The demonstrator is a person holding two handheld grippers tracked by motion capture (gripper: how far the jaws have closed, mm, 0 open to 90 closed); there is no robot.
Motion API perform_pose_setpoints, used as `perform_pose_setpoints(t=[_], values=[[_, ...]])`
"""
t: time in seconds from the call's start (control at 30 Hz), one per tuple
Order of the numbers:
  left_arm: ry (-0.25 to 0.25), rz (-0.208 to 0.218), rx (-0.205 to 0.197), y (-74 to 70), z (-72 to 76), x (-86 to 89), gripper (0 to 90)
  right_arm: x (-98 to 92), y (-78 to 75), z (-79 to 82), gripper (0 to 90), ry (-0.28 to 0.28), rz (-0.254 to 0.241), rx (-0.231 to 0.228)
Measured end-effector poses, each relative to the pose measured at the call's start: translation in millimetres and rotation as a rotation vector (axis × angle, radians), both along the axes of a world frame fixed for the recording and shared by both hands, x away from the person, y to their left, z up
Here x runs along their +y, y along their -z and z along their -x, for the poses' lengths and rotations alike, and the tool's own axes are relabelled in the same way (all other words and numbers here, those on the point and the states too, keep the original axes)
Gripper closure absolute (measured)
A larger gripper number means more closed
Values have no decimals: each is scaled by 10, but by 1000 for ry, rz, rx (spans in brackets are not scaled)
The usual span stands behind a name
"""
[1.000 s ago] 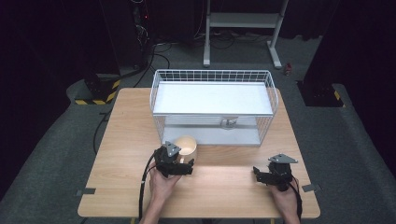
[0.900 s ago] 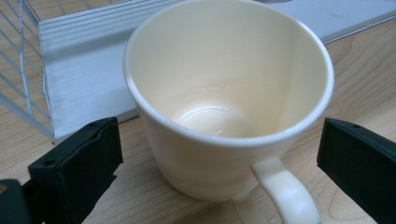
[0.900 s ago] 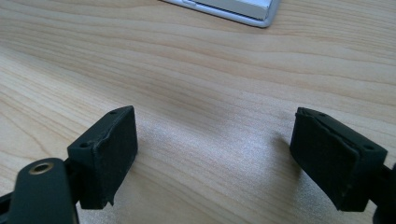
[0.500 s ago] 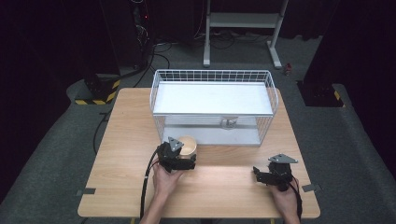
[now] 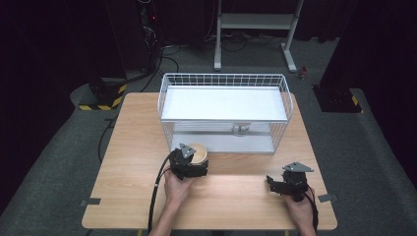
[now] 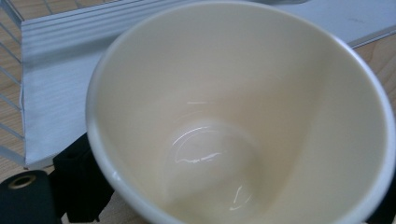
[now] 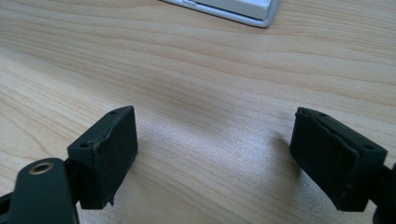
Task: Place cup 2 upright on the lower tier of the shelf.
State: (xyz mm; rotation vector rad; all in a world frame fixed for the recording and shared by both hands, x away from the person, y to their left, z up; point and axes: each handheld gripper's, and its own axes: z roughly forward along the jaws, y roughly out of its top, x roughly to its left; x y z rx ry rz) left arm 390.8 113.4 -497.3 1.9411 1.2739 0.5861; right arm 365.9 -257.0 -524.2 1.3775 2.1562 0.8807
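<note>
A cream cup (image 5: pixel 200 150) stands upright on the wooden table (image 5: pixel 133 147), just in front of the wire basket (image 5: pixel 223 78). My left gripper (image 5: pixel 197 157) reaches around it from the near side. Its jaws have just been closing with the cup between them. In the left gripper view the empty cup (image 6: pixel 233 116) looms large, and the left pad (image 6: pixel 79 182) lies against its outer wall below the rim. My right gripper (image 5: pixel 273 183) rests low over the table at the front right. Its jaws (image 7: pixel 215 144) stand wide apart with bare wood between them.
The white wire basket holds a pale tray (image 5: pixel 223 103), with a small metal piece (image 5: pixel 240 129) near its front. The tray's corner (image 7: pixel 261 11) shows in the right gripper view. Cables trail from both grippers toward the near table edge. Dark floor and stands surround the table.
My left gripper has edged forward toward the basket, and its jaws now sit around the cup. The right gripper has stayed in place.
</note>
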Motion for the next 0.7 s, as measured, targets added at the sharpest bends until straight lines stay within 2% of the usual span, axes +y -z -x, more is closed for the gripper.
perform_pose_setpoints(t=[0.1,0.7], values=[[3,-10,-9,-2,-2,-3,85,0,0,0,150,0,0,0],[-4,-2,-32,-21,11,6,90,0,0,0,150,0,0,0]])
